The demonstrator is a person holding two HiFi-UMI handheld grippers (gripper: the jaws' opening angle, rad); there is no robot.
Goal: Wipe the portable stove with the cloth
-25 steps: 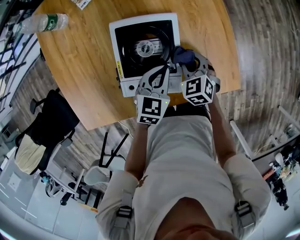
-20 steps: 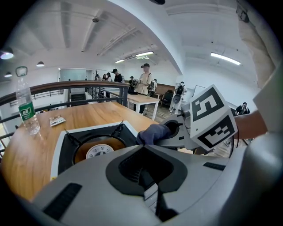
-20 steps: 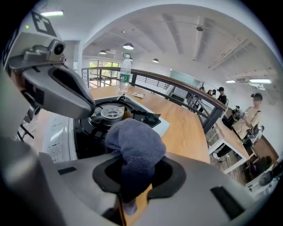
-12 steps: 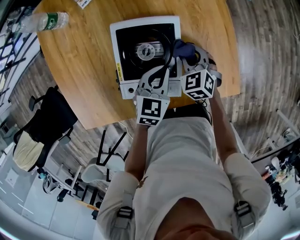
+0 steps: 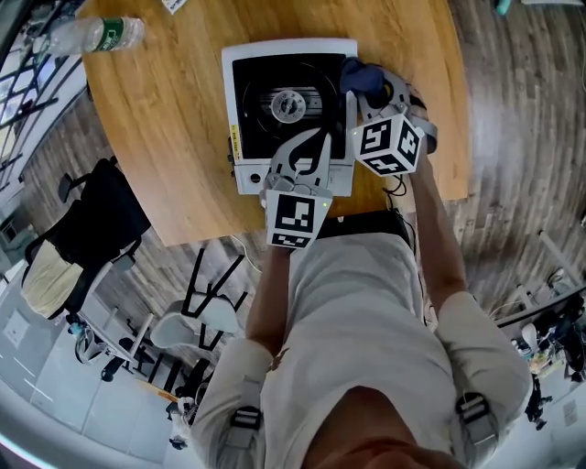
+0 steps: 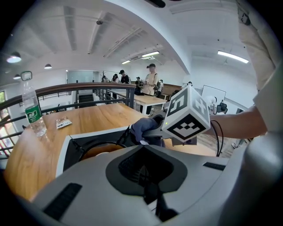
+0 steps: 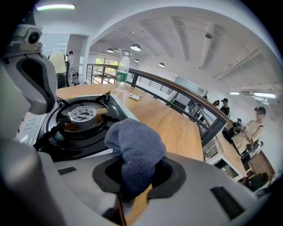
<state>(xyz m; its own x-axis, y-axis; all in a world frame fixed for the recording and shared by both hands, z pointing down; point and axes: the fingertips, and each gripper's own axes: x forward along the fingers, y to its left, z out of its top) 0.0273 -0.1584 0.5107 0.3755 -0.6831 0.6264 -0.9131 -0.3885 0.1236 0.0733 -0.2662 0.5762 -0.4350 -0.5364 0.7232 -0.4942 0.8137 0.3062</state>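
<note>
The portable stove (image 5: 240, 101) is a white box with a black top and a round burner (image 5: 287, 105), standing on the wooden table near the person. My right gripper (image 5: 366, 92) is shut on a dark blue cloth (image 5: 360, 77) at the stove's far right corner. In the right gripper view the cloth (image 7: 135, 145) bulges out of the jaws beside the stove (image 7: 79, 128). My left gripper (image 5: 316, 142) is shut with nothing in it, its tips over the stove's front panel. The left gripper view shows the cloth (image 6: 143, 128) past the stove (image 6: 70, 148).
A water bottle (image 5: 92, 35) and a small packet (image 5: 174, 5) lie at the far left of the round table (image 5: 174, 137). The table's edge runs just right of the right gripper. A black chair (image 5: 87, 238) stands on the floor to the left.
The right gripper has slid the cloth along the stove's right side, away from the person, to the far corner. The left gripper has stayed at the stove's front.
</note>
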